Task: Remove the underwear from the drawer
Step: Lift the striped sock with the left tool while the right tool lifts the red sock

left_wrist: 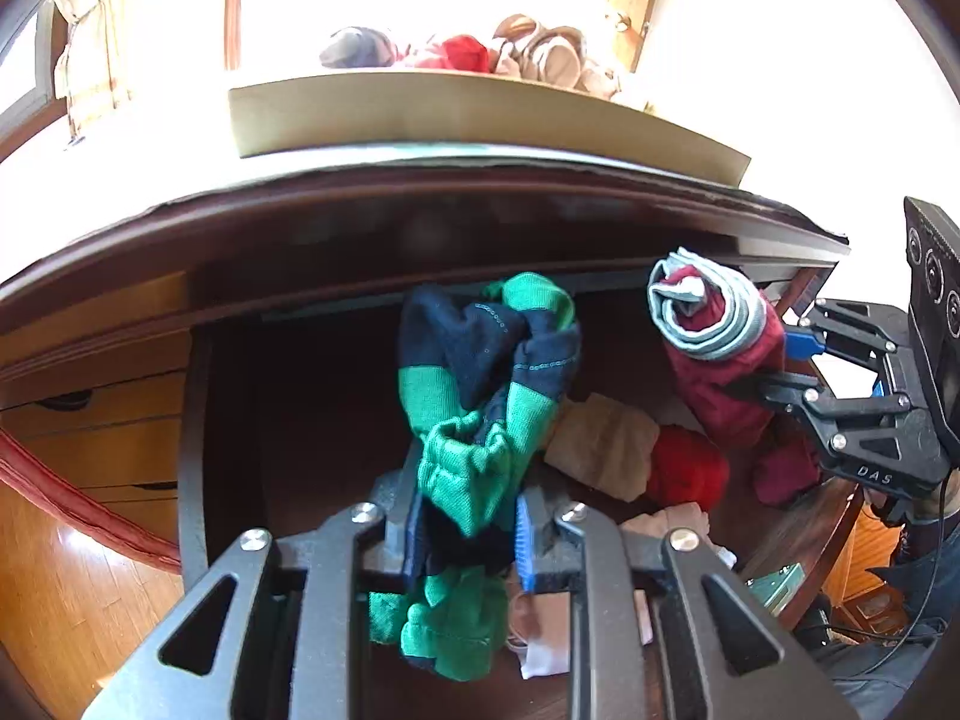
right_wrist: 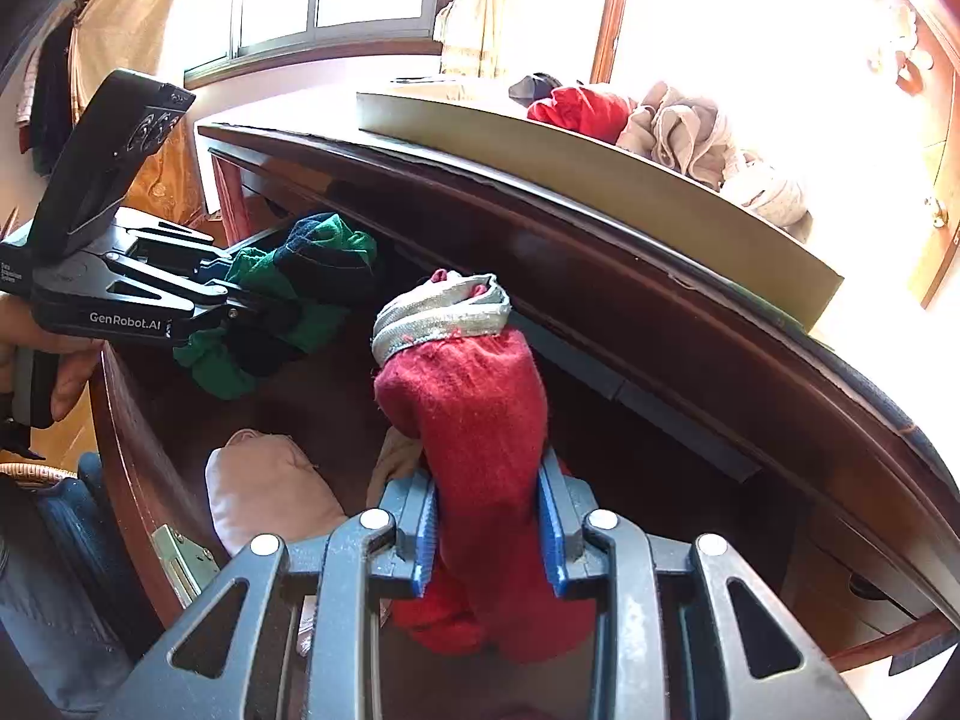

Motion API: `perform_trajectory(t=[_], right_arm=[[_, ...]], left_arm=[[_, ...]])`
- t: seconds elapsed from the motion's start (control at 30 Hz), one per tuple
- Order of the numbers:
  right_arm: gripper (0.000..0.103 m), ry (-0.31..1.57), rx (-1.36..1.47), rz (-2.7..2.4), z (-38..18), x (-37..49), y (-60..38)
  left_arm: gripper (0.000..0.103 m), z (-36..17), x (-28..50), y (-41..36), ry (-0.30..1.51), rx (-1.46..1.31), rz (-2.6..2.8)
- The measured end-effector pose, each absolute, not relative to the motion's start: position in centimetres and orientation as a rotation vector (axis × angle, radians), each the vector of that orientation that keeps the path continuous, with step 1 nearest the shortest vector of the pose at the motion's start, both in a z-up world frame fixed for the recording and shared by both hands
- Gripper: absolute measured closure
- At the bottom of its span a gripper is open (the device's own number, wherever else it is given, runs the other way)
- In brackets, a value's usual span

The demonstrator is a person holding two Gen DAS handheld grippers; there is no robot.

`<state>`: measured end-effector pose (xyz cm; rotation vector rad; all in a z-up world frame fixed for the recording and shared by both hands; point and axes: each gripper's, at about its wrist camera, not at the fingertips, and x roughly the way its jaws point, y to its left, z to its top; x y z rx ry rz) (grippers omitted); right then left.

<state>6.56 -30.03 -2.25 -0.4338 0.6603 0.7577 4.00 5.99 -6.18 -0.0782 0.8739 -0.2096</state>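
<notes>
My left gripper (left_wrist: 465, 534) is shut on a rolled green and navy striped garment (left_wrist: 486, 372), held up over the open dark wooden drawer (left_wrist: 198, 420). That same bundle (right_wrist: 300, 294) shows at the left of the right wrist view, in the left gripper (right_wrist: 252, 306). My right gripper (right_wrist: 489, 531) is shut on a rolled red garment with a grey waistband (right_wrist: 474, 408), also lifted above the drawer (right_wrist: 132, 450). From the left wrist view the red roll (left_wrist: 714, 348) hangs at the right in the right gripper (left_wrist: 774, 369).
Left in the drawer are a tan folded piece (left_wrist: 600, 450), a bright red piece (left_wrist: 684, 468) and a pink bundle (right_wrist: 264, 498). On the tabletop above stands a flat cardboard box (left_wrist: 480, 120) with several garments (right_wrist: 660, 126) behind it. A hand (right_wrist: 66, 372) holds the left tool.
</notes>
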Motion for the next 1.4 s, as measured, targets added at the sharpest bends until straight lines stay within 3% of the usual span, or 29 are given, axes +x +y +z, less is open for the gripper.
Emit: perform_trajectory(t=[1.4], right_arm=[[0.072,0.458,-0.277,0.757,-1.2,3.7,-32.6]], left_arm=[[0.082,-4.9,1.6,4.9,0.621,-0.099,-0.156]])
